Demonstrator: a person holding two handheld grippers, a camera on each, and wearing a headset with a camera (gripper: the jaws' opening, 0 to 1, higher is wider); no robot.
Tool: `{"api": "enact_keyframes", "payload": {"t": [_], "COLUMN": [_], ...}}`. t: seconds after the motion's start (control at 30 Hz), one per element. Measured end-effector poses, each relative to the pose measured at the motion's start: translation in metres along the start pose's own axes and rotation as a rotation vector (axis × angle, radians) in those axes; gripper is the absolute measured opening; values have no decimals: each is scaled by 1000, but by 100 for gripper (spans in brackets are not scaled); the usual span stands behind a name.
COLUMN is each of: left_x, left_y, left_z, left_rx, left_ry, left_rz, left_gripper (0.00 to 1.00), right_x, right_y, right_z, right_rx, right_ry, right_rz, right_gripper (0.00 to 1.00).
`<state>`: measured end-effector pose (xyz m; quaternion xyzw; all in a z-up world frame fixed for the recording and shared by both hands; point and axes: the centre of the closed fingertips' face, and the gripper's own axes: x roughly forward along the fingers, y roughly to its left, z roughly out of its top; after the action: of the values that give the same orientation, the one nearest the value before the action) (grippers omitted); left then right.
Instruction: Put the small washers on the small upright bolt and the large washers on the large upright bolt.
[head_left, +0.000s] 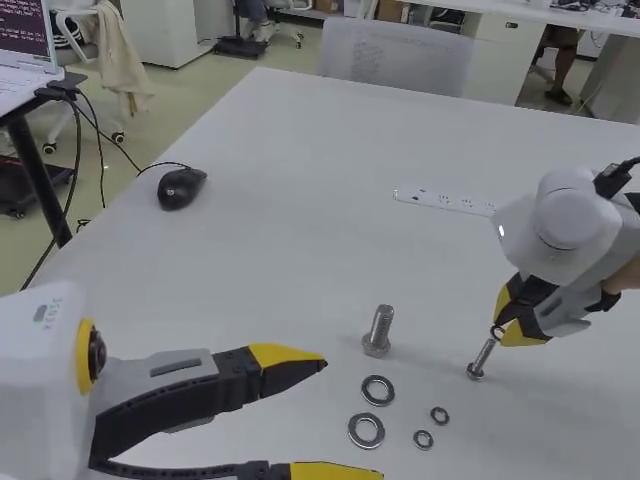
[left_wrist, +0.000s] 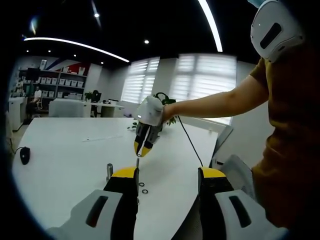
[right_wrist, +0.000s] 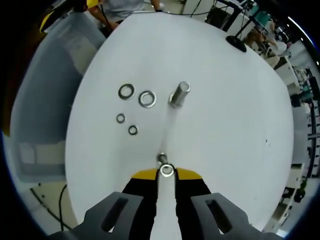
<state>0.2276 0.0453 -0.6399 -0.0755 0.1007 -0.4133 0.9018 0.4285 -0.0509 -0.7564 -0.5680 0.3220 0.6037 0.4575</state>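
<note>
Steel small washer (head_left: 496, 332) sits pinched in my right gripper (head_left: 502, 328) at the small bolt's (head_left: 480, 360) tip in the head view. My left gripper (head_left: 345, 415) hangs well left of that bolt, jaws apart. The left gripper view agrees. In the right gripper view the washer sits just off the bolt's top; if I release off-centre, I expect it to drop or topple the bolt.

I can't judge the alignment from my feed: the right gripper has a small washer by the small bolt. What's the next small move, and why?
Probably ease the right gripper forward so the small washer centres over the small bolt. The right gripper view shows the washer pinched at the jaw tips, just short of the bolt's top, not yet threaded.
</note>
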Motion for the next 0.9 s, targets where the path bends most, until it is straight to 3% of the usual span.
{"api": "enact_keyframes", "payload": {"t": [0.9], "left_x": [0], "left_y": [3], "left_z": [-2], "left_rx": [-17], "left_ry": [-4], "left_rz": [13], "left_gripper": [46], "right_x": [20], "right_y": [2], "right_z": [-3], "right_rx": [-23], "right_ry": [31], "right_rz": [34], "right_gripper": [12]}}
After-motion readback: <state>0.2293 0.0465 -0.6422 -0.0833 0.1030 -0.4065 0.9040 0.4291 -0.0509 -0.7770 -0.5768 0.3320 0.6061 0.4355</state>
